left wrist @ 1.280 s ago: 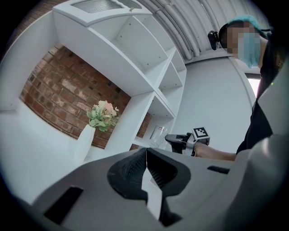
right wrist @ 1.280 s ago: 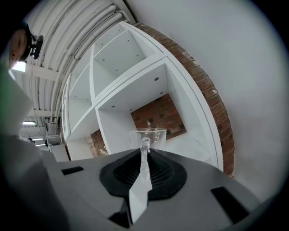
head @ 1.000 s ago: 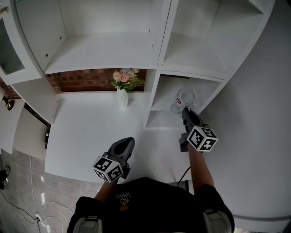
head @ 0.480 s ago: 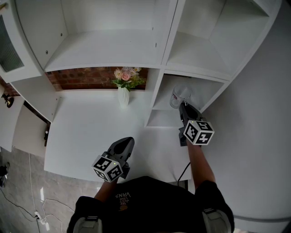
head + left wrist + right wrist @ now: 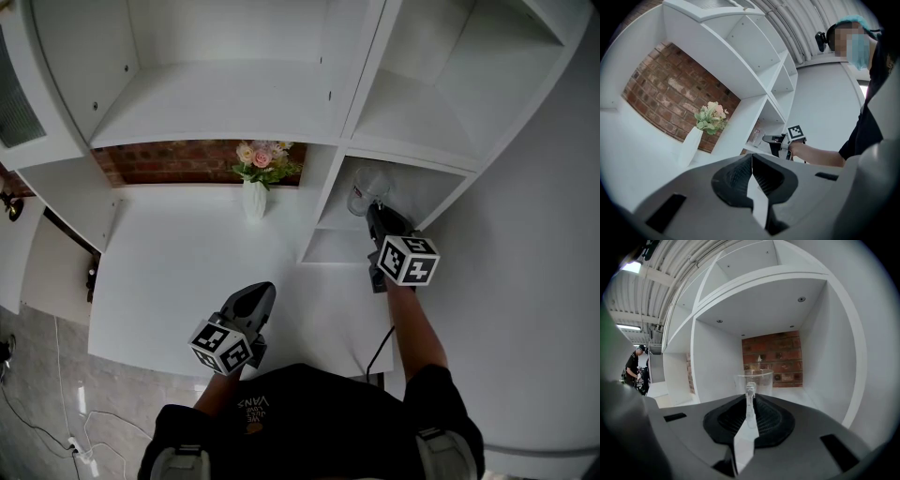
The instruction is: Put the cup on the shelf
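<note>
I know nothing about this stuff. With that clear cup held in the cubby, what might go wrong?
The right hand-held gripper pinches the cup only by its thin handle, so the cup might swivel or slip. The cubby is tight: its side wall stands close, and a sideways drift may knock the cup. Whether the base rests on the shelf floor is unclear; letting go early could tip it.
</note>
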Demonstrator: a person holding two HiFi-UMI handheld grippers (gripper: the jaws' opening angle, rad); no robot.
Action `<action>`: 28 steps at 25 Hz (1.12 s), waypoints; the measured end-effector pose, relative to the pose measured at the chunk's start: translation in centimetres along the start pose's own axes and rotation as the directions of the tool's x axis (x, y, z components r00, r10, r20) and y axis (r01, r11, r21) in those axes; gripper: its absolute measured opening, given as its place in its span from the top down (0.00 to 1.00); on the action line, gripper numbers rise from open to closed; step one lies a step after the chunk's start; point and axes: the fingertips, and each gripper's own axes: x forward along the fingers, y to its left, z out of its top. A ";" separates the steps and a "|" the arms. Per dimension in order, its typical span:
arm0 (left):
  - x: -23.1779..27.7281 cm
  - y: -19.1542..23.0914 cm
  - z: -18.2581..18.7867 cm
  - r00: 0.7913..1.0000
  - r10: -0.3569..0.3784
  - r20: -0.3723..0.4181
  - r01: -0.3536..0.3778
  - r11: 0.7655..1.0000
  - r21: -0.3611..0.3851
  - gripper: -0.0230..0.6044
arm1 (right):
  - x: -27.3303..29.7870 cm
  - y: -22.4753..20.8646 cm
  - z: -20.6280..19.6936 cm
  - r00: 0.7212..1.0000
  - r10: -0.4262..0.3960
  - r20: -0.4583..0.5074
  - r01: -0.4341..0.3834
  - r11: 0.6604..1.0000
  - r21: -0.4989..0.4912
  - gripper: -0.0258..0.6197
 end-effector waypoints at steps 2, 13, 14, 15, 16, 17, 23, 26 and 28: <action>0.1 0.2 0.2 1.000 -0.003 0.005 0.003 1.000 -0.003 0.95 | 0.5 0.0 0.1 1.000 -0.002 -0.014 0.002 1.000 -0.005 0.91; 0.7 0.7 0.9 0.999 -0.039 0.024 0.040 0.999 -0.020 0.95 | 3.6 0.1 0.4 0.997 -0.015 -0.081 0.014 1.000 -0.013 0.91; 0.7 0.7 0.9 0.999 -0.042 0.024 0.043 0.999 -0.019 0.95 | 3.8 0.0 0.5 0.996 -0.019 -0.085 0.018 1.000 -0.014 0.91; 0.7 0.8 0.9 0.999 -0.044 0.024 0.045 0.999 -0.019 0.95 | 4.1 0.0 0.5 0.996 -0.022 -0.087 0.021 1.000 -0.014 0.91; 0.7 0.9 1.0 0.999 -0.045 0.025 0.046 0.999 -0.019 0.95 | 4.4 0.0 0.5 0.996 -0.024 -0.090 0.023 1.000 -0.014 0.91; 0.7 1.0 1.0 0.999 -0.045 0.026 0.046 0.999 -0.020 0.95 | 4.6 0.0 0.6 0.995 -0.026 -0.092 0.025 1.000 -0.014 0.91; 0.5 1.3 1.1 0.998 -0.049 0.026 0.049 0.999 -0.016 0.95 | 5.6 -0.1 0.8 0.994 -0.040 -0.100 0.038 0.999 -0.017 0.91; 0.3 1.3 1.3 0.999 -0.049 0.024 0.049 0.999 -0.012 0.95 | 5.7 -0.2 0.8 0.994 -0.049 -0.096 0.049 0.999 -0.008 0.91; 0.2 1.2 1.4 0.998 -0.049 0.025 0.049 0.999 -0.009 0.95 | 5.5 -0.1 1.1 0.996 -0.059 -0.070 0.059 0.998 0.000 0.91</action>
